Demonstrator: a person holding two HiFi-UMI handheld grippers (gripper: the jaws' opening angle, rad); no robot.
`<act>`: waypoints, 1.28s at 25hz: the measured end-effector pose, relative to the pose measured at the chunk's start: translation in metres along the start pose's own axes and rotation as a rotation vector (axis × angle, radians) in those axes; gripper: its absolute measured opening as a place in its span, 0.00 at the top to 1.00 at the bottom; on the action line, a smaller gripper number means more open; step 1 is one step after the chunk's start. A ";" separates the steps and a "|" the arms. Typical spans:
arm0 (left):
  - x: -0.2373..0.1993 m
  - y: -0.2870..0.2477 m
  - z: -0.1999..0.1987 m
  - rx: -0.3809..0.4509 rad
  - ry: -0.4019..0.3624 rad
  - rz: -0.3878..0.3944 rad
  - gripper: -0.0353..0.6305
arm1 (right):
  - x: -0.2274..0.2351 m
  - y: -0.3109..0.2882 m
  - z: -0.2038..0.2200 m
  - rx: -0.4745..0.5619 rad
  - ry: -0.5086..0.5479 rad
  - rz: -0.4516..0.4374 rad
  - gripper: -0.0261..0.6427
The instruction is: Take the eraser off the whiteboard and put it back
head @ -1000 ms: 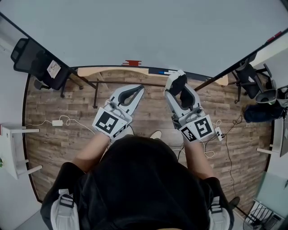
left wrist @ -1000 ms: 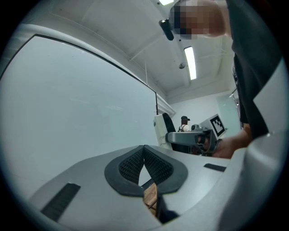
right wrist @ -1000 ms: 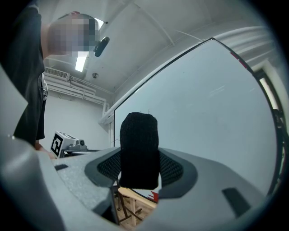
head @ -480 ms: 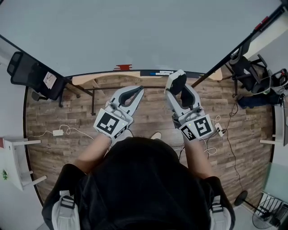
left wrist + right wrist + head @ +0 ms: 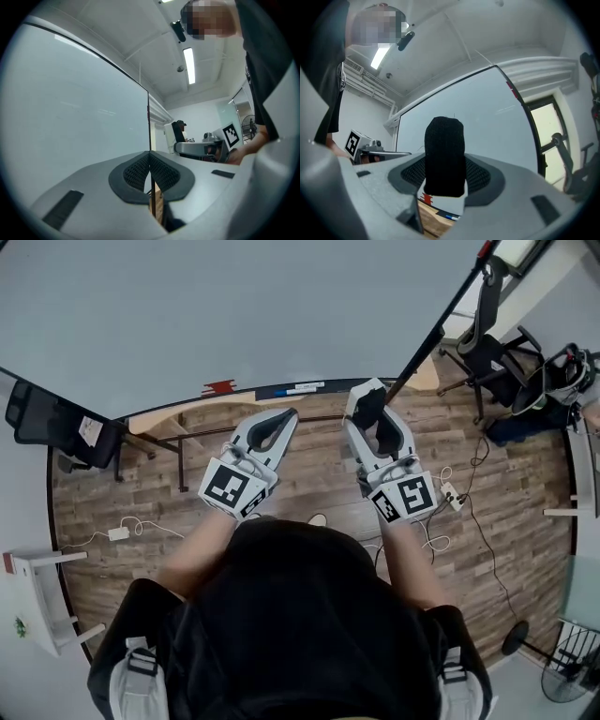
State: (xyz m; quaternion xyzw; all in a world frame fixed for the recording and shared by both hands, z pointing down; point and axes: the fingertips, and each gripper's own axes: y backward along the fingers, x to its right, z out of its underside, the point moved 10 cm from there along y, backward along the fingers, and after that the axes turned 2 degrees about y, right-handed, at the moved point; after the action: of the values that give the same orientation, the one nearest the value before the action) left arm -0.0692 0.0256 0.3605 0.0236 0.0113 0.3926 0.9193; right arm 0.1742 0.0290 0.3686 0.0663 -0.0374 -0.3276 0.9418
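Observation:
The whiteboard (image 5: pixel 234 315) fills the top of the head view, with a tray along its lower edge holding a red thing (image 5: pixel 220 387) and a marker (image 5: pixel 305 387). My right gripper (image 5: pixel 367 401) is shut on the eraser (image 5: pixel 371 411), a white block with black felt. In the right gripper view the eraser (image 5: pixel 444 157) stands upright between the pads, its felt facing me, a short way off the whiteboard (image 5: pixel 487 117). My left gripper (image 5: pixel 279 420) is shut with nothing in it; its pads (image 5: pixel 140 171) meet in the left gripper view.
A black chair (image 5: pixel 47 423) stands at the left and more chairs (image 5: pixel 492 343) at the right. The board's stand legs (image 5: pixel 178 460) rest on the wooden floor. Cables and a power strip (image 5: pixel 455 498) lie at the right, a white table (image 5: pixel 37 601) at the left.
Both grippers have moved to the right along the whiteboard with the person; the tray, red thing and left chair slid left in view. The eraser stays gripped.

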 end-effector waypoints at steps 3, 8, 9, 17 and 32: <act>0.014 -0.024 0.006 0.002 -0.003 0.014 0.96 | 0.022 0.015 0.004 0.030 0.001 0.021 0.62; 0.029 -0.060 0.017 -0.006 0.004 0.059 0.96 | 0.056 0.032 0.011 0.042 0.021 0.098 0.62; 0.029 -0.068 0.019 -0.005 0.007 0.067 0.96 | 0.062 0.033 0.013 0.040 0.024 0.114 0.62; 0.007 -0.127 0.050 0.021 0.019 0.105 0.96 | 0.108 0.023 0.039 0.012 0.067 0.236 0.62; -0.047 -0.217 0.114 -0.003 0.079 0.166 0.96 | 0.181 -0.043 0.100 -0.066 0.054 0.340 0.62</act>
State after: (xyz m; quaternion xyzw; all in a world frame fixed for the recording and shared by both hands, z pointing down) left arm 0.0594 -0.1619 0.4630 0.0074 0.0451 0.4683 0.8824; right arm 0.2782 -0.1272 0.4658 0.0369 -0.0120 -0.1629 0.9859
